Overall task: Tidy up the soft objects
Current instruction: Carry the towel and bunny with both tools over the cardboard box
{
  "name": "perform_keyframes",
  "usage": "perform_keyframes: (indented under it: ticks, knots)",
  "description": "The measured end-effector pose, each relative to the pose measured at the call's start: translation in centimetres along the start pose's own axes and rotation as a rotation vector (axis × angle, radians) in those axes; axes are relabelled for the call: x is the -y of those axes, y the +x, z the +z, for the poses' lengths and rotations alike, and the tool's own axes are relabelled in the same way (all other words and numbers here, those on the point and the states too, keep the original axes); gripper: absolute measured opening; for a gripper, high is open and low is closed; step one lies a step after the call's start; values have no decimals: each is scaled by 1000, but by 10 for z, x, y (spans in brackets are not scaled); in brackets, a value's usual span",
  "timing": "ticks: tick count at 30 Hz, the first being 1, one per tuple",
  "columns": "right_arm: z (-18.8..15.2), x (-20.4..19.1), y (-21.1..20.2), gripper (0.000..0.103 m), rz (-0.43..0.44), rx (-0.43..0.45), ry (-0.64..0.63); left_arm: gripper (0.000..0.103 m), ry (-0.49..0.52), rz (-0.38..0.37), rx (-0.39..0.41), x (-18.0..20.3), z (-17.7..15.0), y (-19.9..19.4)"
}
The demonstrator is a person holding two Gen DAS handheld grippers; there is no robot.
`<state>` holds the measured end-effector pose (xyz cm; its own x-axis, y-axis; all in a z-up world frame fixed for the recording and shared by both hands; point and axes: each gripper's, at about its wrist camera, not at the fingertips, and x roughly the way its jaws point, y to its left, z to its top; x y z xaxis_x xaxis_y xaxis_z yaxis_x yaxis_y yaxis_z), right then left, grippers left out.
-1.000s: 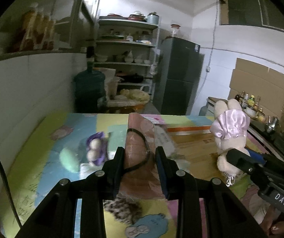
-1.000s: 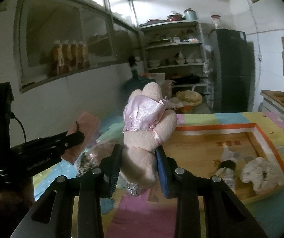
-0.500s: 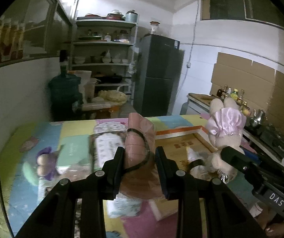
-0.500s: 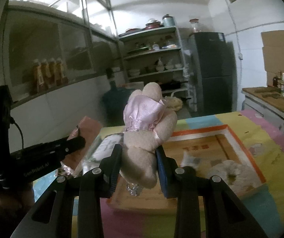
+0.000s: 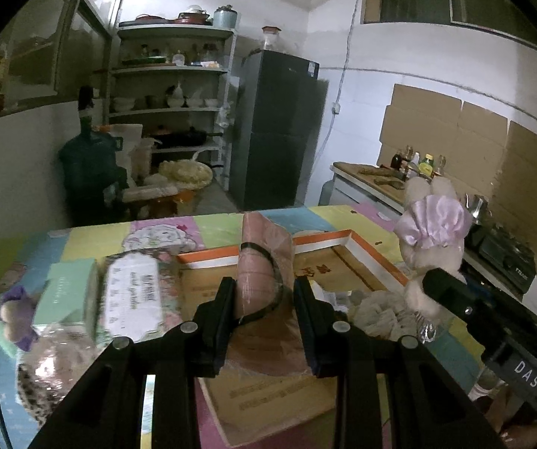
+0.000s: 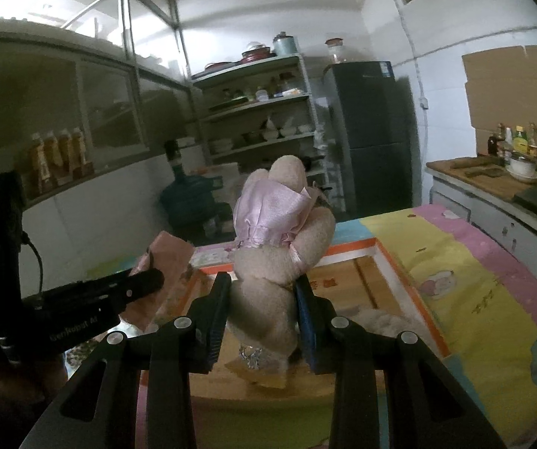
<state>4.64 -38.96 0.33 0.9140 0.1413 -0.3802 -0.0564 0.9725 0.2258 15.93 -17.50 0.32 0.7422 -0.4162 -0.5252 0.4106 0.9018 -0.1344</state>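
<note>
Holding a pink pouch (image 5: 264, 280) tight in the left gripper (image 5: 264, 299) over the near end of an orange-edged tray (image 5: 343, 235), with a mint box (image 5: 68, 292), a white packet (image 5: 132, 299) and a purple doll (image 5: 12, 310) lying off to the left, showing in the left view only. Squeezing a bunny (image 6: 272, 273) in a pink hat in the right gripper (image 6: 264, 310), also above the tray (image 6: 381, 250), with a counter (image 6: 474, 179) of bottles showing clearer in the right view.
</note>
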Motion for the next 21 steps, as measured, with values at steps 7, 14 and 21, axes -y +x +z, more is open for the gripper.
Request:
perform_keyframes:
  ticks: [7, 14, 21]
  knots:
    - [8, 27, 14, 35, -20, -6, 19, 32, -13, 0, -41, 10, 4, 31]
    - [13, 52, 36, 35, -30, -31, 47, 32, -27, 12, -93, 18, 4, 64]
    - [13, 68, 60, 35, -32, -82, 65, 32, -48, 14, -157, 20, 3, 97]
